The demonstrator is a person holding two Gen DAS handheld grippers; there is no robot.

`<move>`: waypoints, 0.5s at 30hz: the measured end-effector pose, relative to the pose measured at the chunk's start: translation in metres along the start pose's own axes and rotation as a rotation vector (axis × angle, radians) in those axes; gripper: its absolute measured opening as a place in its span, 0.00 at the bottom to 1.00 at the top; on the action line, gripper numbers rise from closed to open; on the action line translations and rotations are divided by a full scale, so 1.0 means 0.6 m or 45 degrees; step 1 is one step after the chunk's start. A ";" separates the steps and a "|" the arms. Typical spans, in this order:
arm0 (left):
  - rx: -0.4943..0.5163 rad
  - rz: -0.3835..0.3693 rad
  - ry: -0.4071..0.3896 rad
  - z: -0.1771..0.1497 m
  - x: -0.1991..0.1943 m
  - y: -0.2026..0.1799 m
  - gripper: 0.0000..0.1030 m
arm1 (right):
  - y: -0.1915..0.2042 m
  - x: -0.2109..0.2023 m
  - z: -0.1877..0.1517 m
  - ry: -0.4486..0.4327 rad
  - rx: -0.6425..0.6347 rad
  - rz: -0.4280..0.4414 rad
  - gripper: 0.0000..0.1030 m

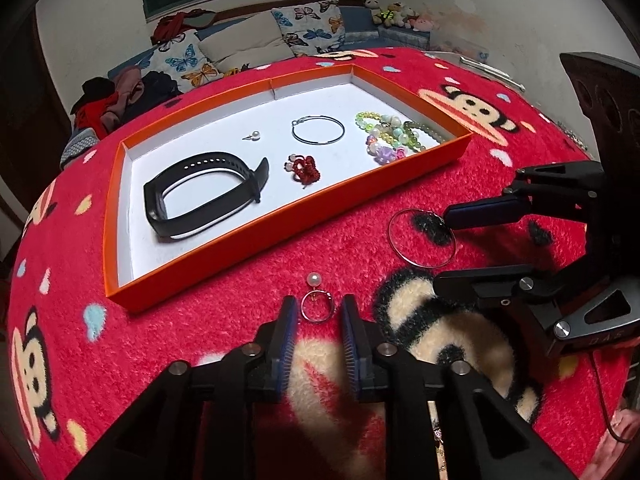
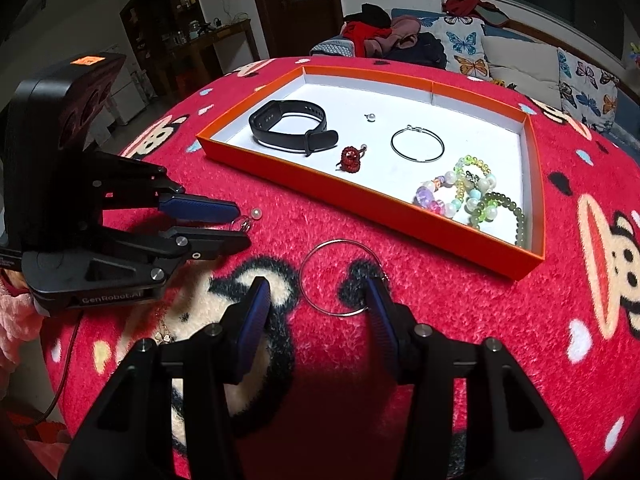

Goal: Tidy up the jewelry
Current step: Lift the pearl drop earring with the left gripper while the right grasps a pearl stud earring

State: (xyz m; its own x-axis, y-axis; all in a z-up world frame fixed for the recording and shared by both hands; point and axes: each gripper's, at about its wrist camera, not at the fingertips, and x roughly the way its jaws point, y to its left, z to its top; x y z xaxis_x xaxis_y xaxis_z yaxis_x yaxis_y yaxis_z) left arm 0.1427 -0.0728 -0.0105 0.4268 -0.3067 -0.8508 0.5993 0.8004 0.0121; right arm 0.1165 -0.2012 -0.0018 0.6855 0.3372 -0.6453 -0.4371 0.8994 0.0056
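Orange tray [image 1: 280, 224] holds one watch band [image 1: 200, 196], one hoop [image 1: 318, 130], one pearl stud [image 1: 255, 135]. Left gripper [image 1: 318, 312] jaws stand narrowly apart around one ring [image 1: 317, 307]. Right gripper [image 2: 316, 300] jaws apart, straddling one loose hoop [image 2: 340, 276].

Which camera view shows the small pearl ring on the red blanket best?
The left wrist view: the pearl ring lies whole and sharp just ahead of the left tool. In the right wrist view the ring is small and partly hidden by that tool's fingers.
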 end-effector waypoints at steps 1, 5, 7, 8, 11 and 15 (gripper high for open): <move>-0.004 0.001 -0.003 -0.001 -0.001 0.001 0.18 | 0.001 0.000 0.000 -0.002 -0.001 -0.001 0.49; -0.027 0.015 -0.028 -0.007 -0.011 0.007 0.18 | 0.007 -0.001 0.003 -0.009 -0.020 0.003 0.49; -0.035 0.005 -0.042 -0.010 -0.018 0.010 0.18 | 0.011 -0.001 0.005 -0.010 -0.032 0.010 0.49; -0.040 0.002 -0.047 -0.011 -0.021 0.011 0.18 | 0.012 -0.001 0.006 -0.009 -0.039 0.012 0.49; -0.057 0.019 -0.049 -0.014 -0.027 0.020 0.18 | 0.017 0.003 0.010 -0.004 -0.055 0.017 0.49; -0.085 0.027 -0.038 -0.018 -0.030 0.033 0.18 | 0.025 0.007 0.018 0.009 -0.084 0.035 0.49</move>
State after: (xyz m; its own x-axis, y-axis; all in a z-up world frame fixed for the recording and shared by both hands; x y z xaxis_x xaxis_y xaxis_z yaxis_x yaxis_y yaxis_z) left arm 0.1398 -0.0460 -0.0008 0.4598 -0.3036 -0.8345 0.5435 0.8394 -0.0059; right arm 0.1193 -0.1832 0.0039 0.6688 0.3591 -0.6509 -0.4930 0.8696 -0.0268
